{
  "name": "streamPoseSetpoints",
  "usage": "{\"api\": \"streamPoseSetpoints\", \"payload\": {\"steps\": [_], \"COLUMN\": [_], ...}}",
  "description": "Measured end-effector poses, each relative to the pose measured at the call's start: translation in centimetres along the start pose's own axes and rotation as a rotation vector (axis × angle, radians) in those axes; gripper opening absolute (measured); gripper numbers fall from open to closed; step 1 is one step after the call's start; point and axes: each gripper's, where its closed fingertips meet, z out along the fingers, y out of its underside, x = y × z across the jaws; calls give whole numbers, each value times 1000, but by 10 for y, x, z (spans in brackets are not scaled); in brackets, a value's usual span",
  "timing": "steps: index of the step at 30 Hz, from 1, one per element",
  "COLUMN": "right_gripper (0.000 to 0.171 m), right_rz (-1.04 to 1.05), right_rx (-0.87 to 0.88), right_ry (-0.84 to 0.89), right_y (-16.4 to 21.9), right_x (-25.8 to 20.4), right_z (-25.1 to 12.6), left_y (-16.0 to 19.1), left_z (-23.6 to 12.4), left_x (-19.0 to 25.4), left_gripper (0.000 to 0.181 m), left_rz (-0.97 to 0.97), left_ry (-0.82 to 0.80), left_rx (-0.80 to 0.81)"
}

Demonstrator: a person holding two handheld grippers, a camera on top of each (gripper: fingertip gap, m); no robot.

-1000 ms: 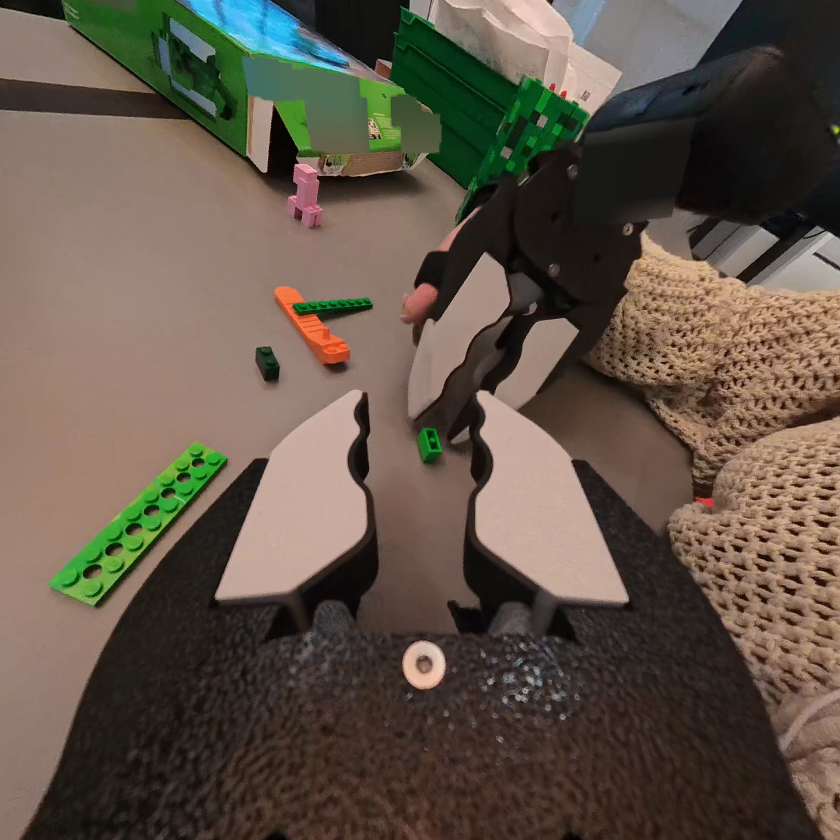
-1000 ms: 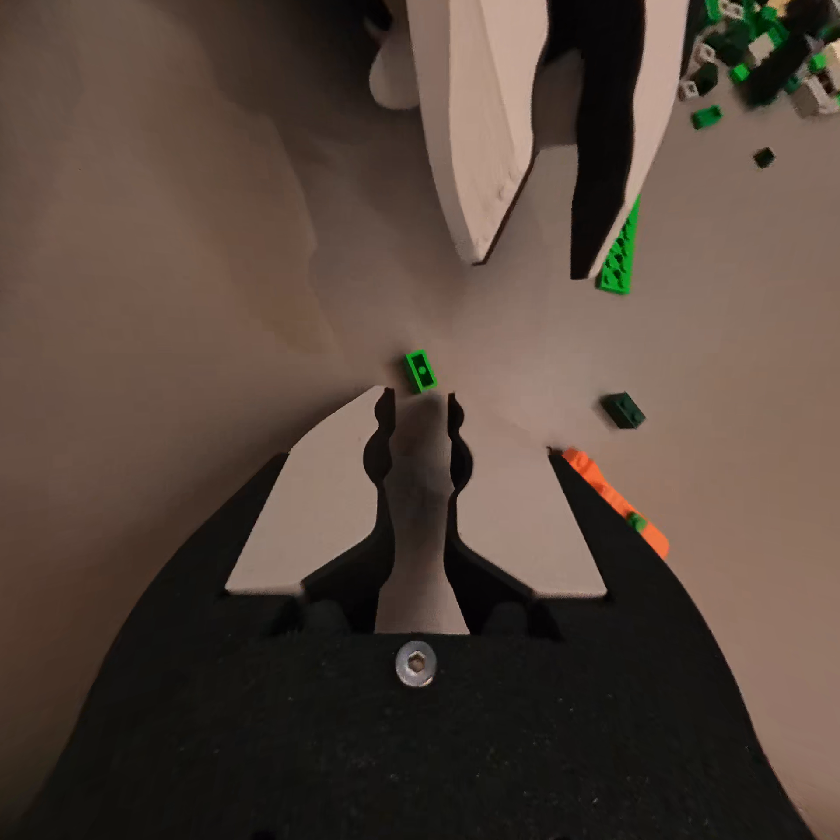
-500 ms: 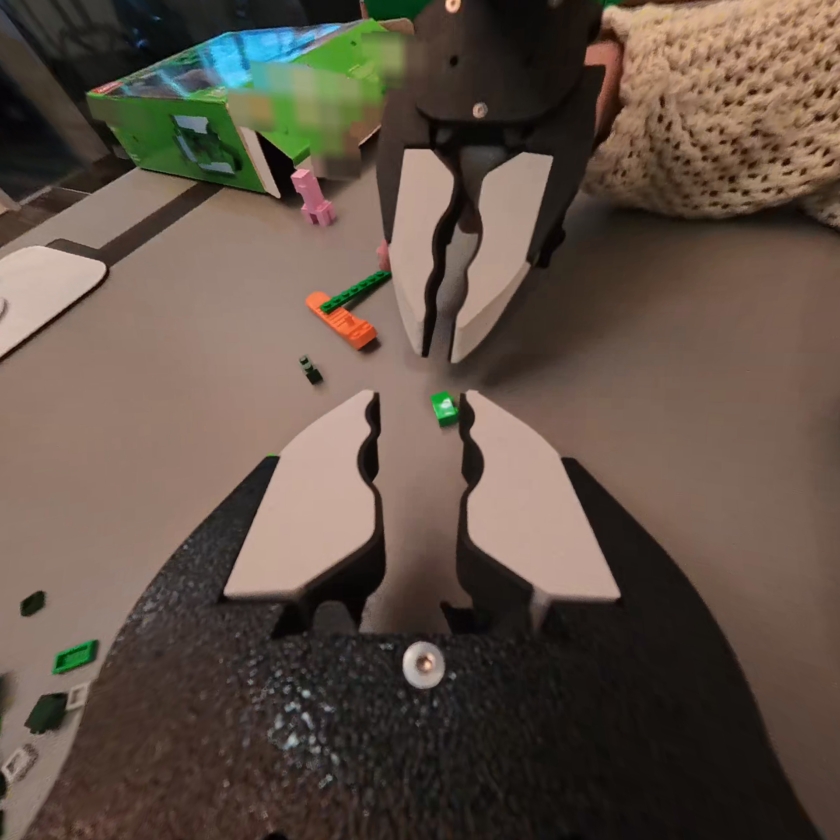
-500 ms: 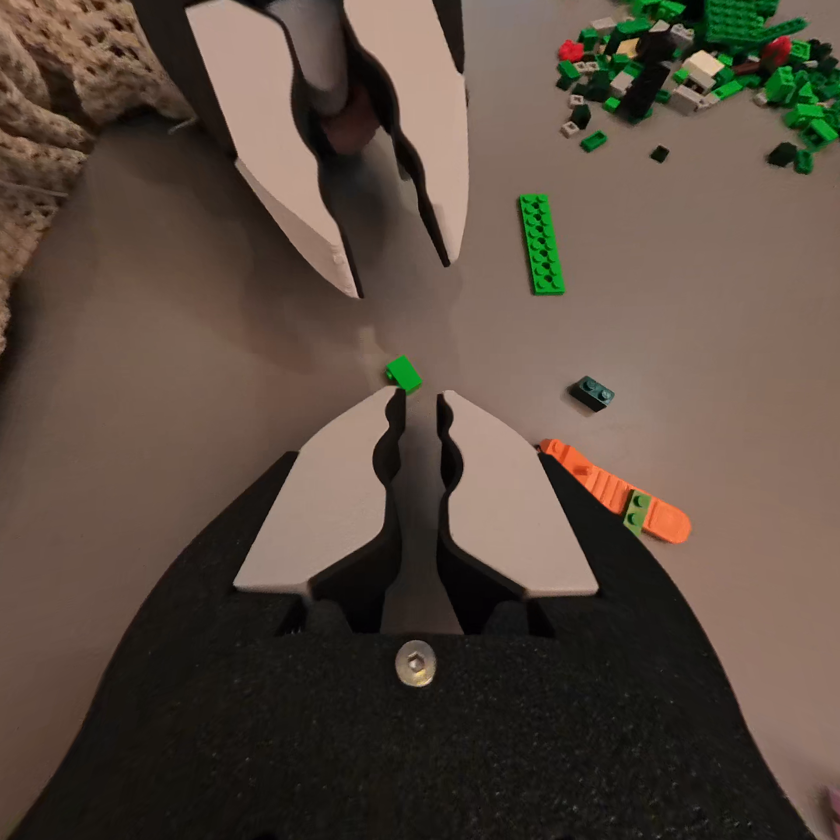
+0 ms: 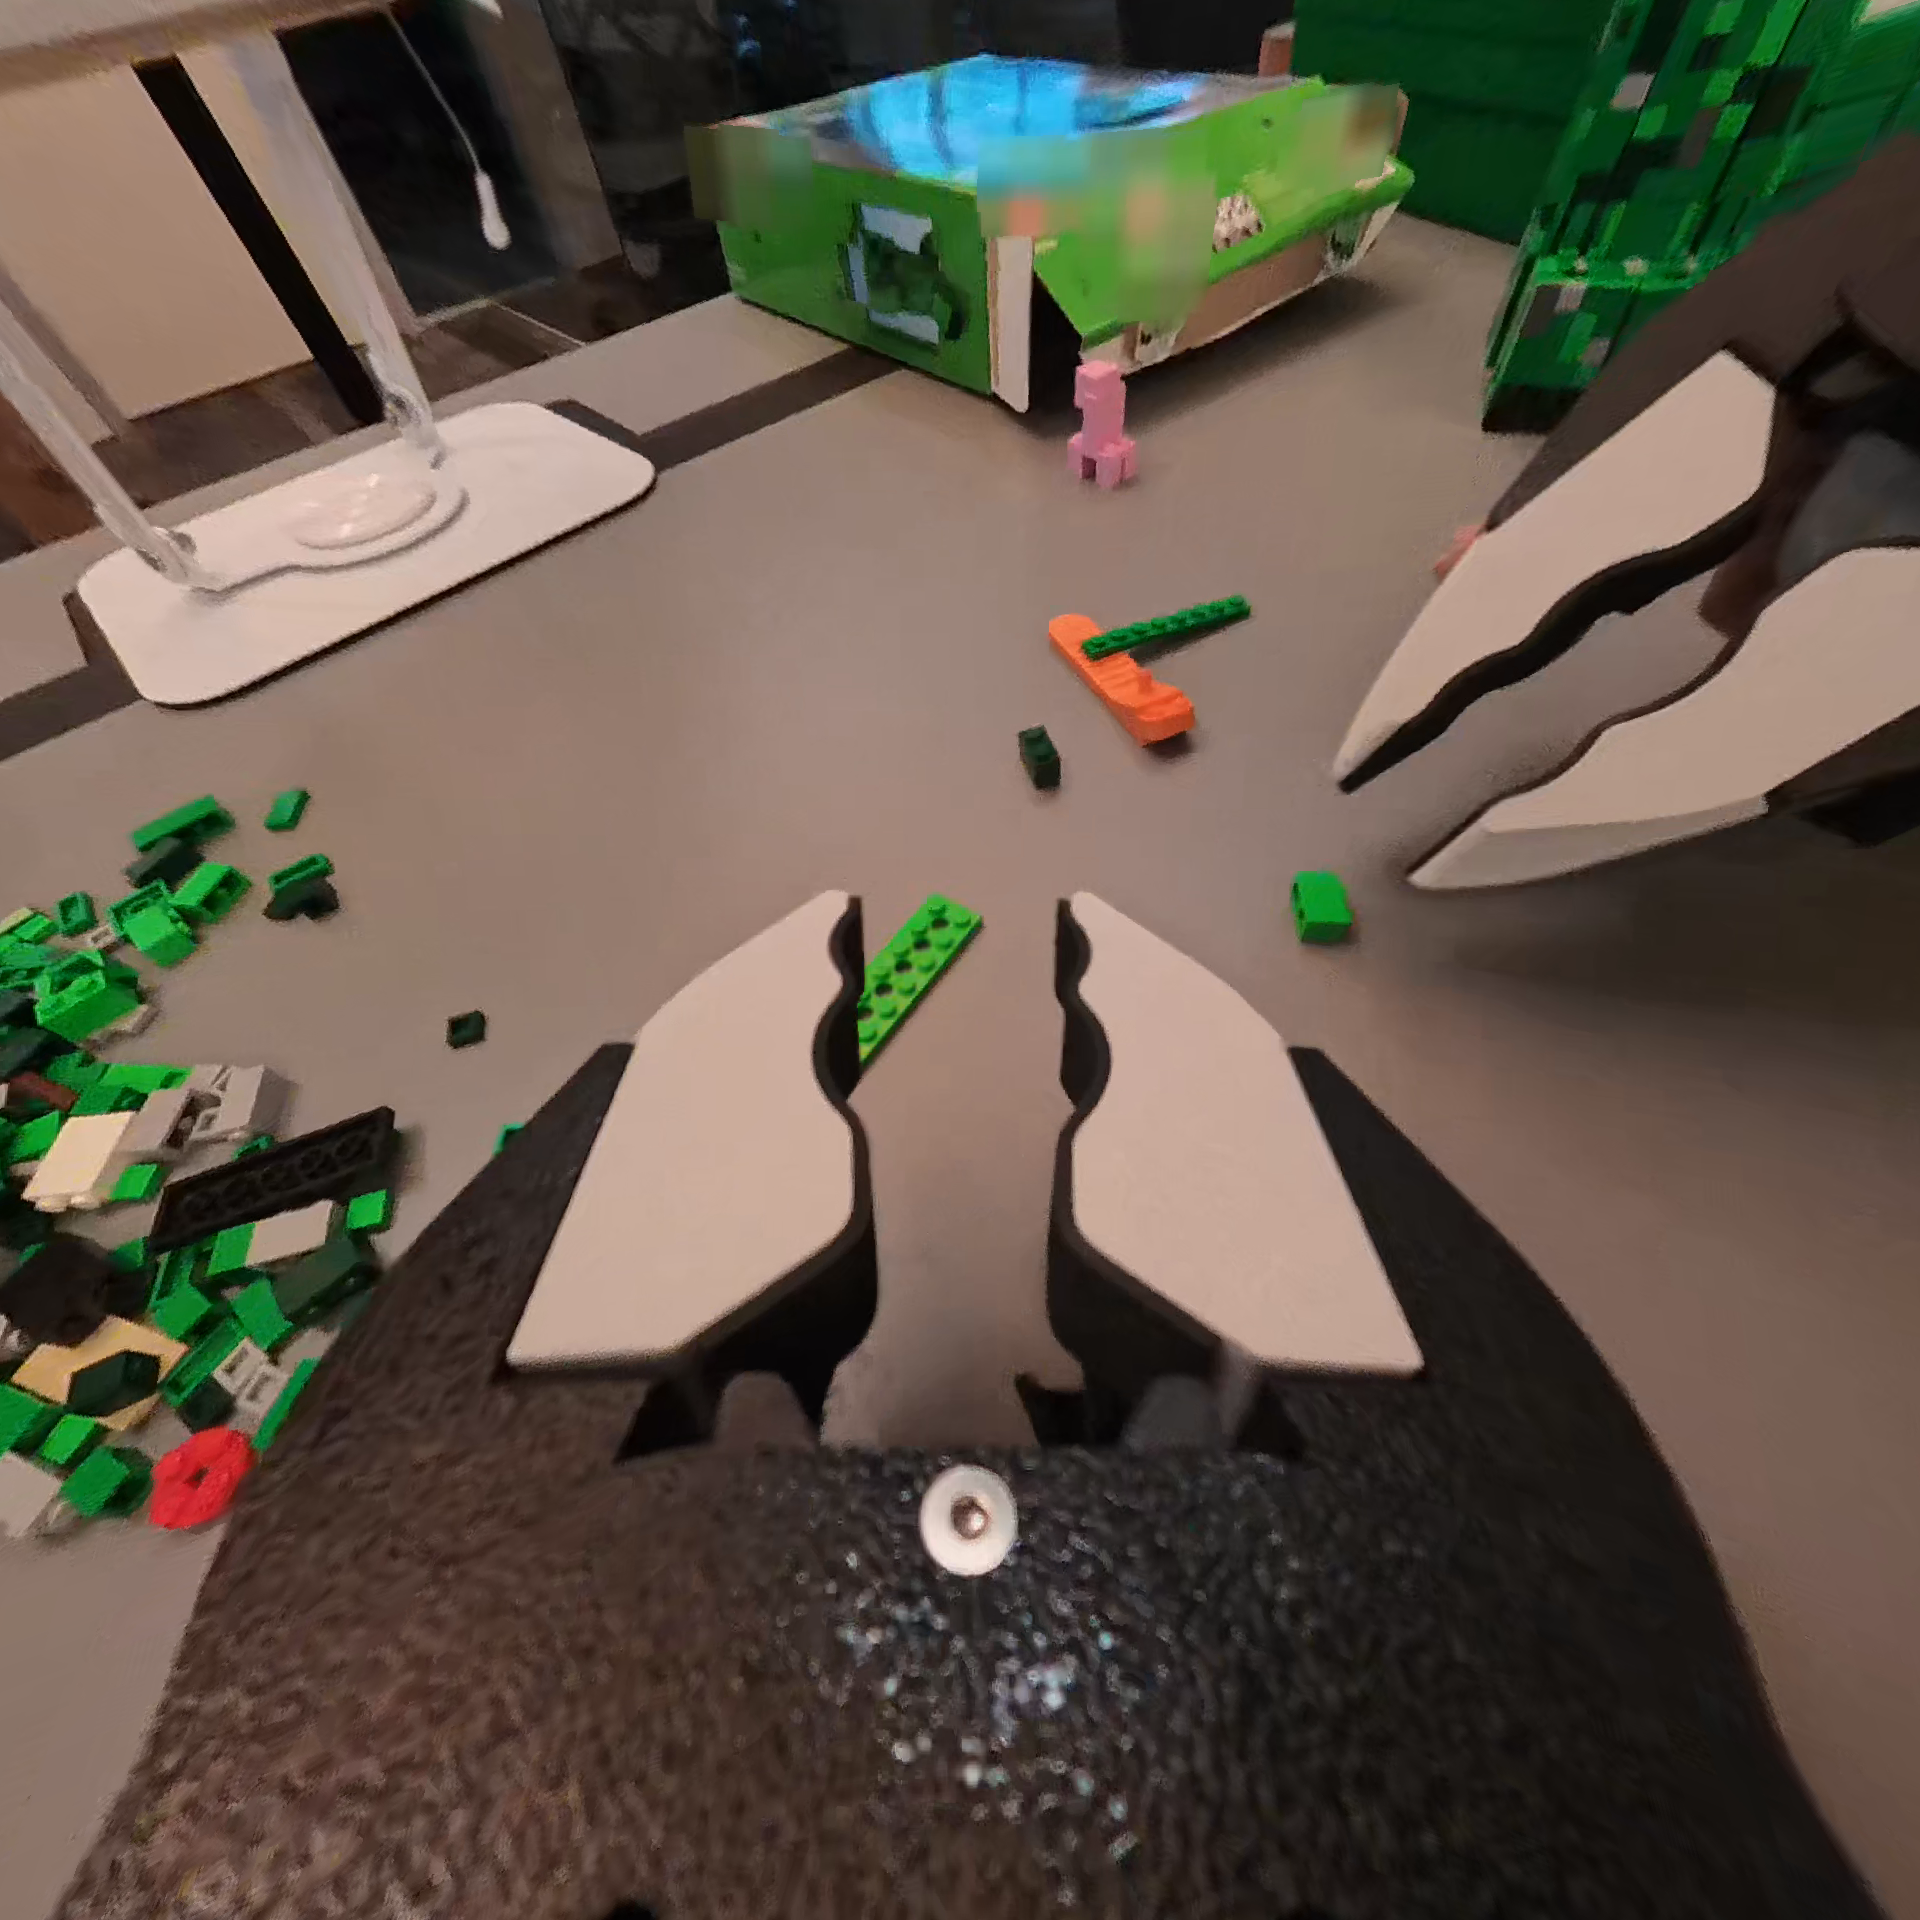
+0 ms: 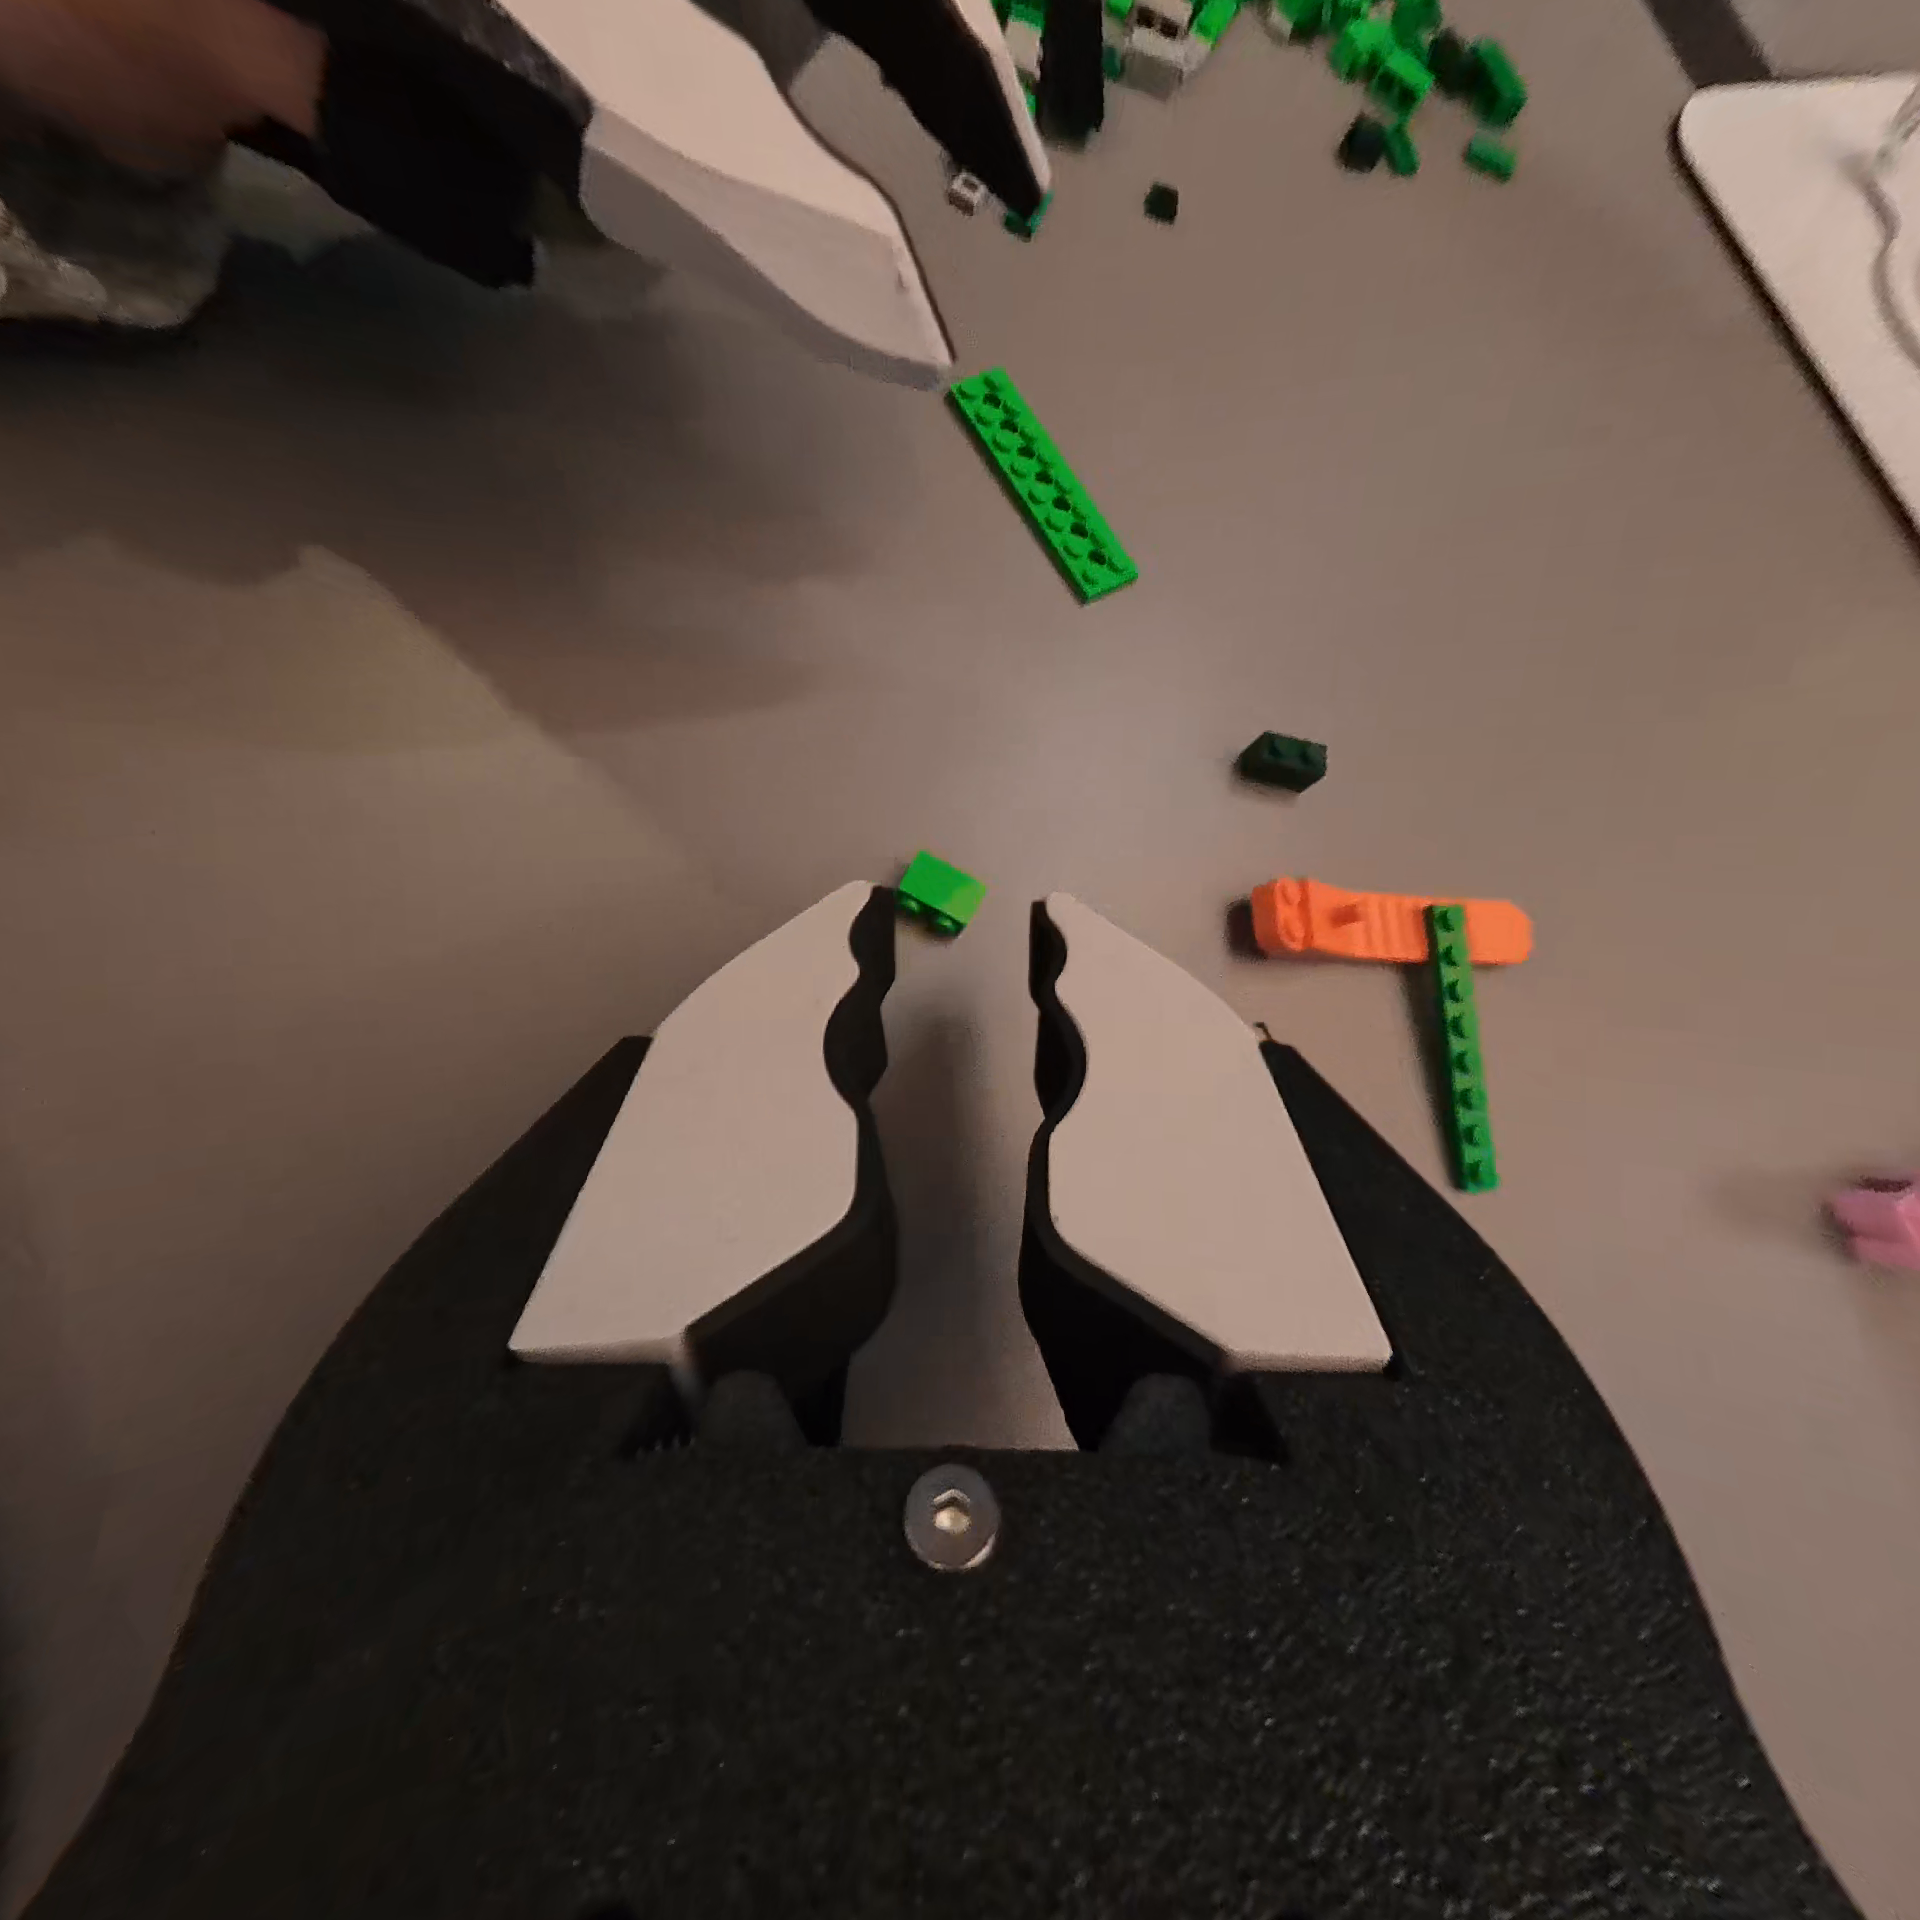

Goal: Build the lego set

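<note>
My left gripper (image 5: 958,914) is open and empty, low over the grey table, its tips at the near end of a long bright green plate (image 5: 916,971). The plate also shows in the right wrist view (image 6: 1042,483), with the left gripper (image 6: 987,281) at its far end. My right gripper (image 6: 956,904) is open, and a small bright green brick (image 6: 940,896) lies on the table just at its tips, nearer the left finger. In the left wrist view that brick (image 5: 1320,906) lies free beside the right gripper (image 5: 1382,826).
A dark green brick (image 6: 1281,761) and an orange separator (image 6: 1351,930) with a thin green plate (image 6: 1460,1049) across it lie to the right. A loose brick pile (image 5: 104,1143), a pink figure (image 5: 1099,426), the green box (image 5: 987,239) and a white pad (image 5: 364,540) stand around. Some 10 centimeters of space lies between my two pairs of fingers. It is some 6 centimeters from my left tips to the long bright green plate (image 5: 916,971). Seen from the right wrist view (image 6: 1051,513) as well.
My left gripper has swung away from the small green brick to the long green plate. My right gripper stays at the small brick, its jaws a little wider.
</note>
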Motion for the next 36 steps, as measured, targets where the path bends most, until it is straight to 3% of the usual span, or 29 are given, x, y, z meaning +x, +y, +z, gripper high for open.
{"api": "streamPoseSetpoints", "payload": {"steps": [9,18,28,36], "right_gripper": [39,35,17,17], "right_rz": [156,204,207,152], "right_rx": [-25,-69,-73,21], "right_ry": [41,63,59,93], "right_y": [13,12,10,8], "right_x": [-8,-9,-6,10], "right_z": [11,17,21,3], "left_y": [13,17,15,15], "left_z": [-6,-4,-4,-4], "left_x": [-11,-9,-4,-1], "left_gripper": [34,33,33,32], "left_rz": [21,62,65,59], "left_ry": [8,-14,10,29], "left_rx": [-47,-83,-76,-72]}}
